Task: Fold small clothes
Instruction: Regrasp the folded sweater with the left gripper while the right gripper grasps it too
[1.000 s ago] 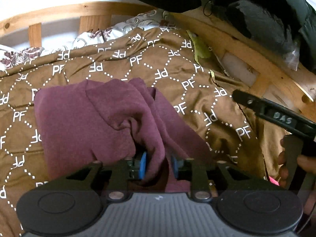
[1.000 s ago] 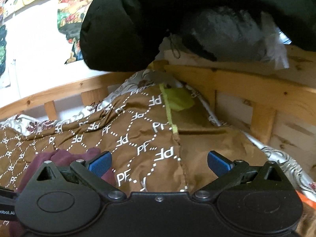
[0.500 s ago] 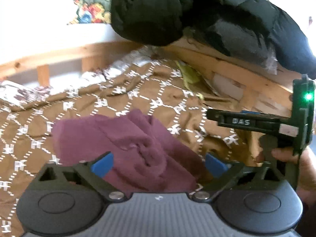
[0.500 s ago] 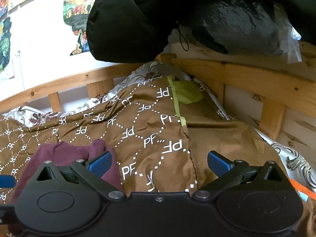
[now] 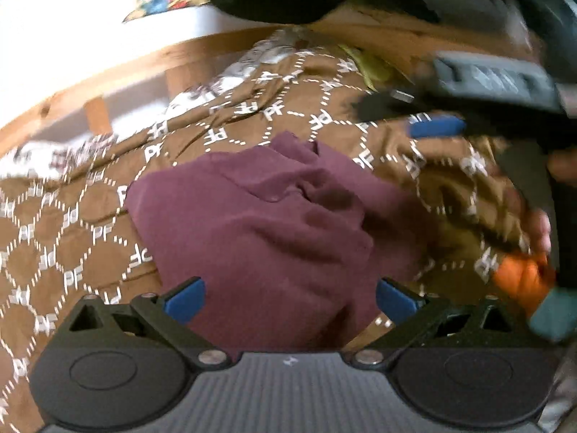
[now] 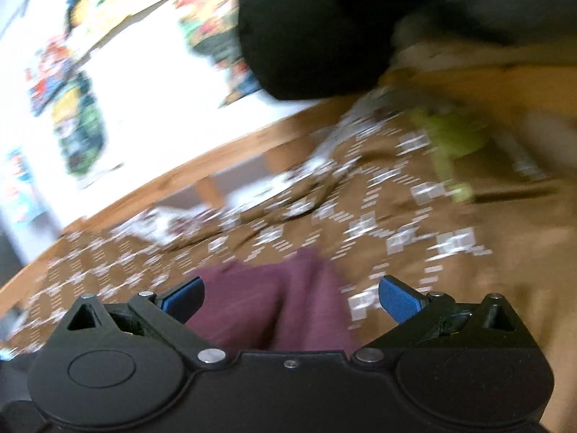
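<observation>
A maroon garment (image 5: 267, 223) lies bunched and partly folded on the brown patterned bedspread (image 5: 65, 223). My left gripper (image 5: 288, 297) is open and empty, its blue pads wide apart just above the garment's near edge. My right gripper (image 6: 290, 294) is open and empty too, over the garment's right part (image 6: 285, 310). The right gripper also shows in the left wrist view (image 5: 497, 108), blurred, at the upper right beyond the garment.
A wooden bed rail (image 5: 108, 68) runs along the back, with a white wall and posters (image 6: 72, 83) behind. A black jacket (image 6: 317, 29) hangs over the far right corner. A yellow-green cloth (image 6: 454, 133) lies near the rail. An orange object (image 5: 519, 281) lies at the right.
My left gripper let go of the maroon garment and opened, then pulled back. My right gripper has swung left toward the garment. Both views are now motion-blurred.
</observation>
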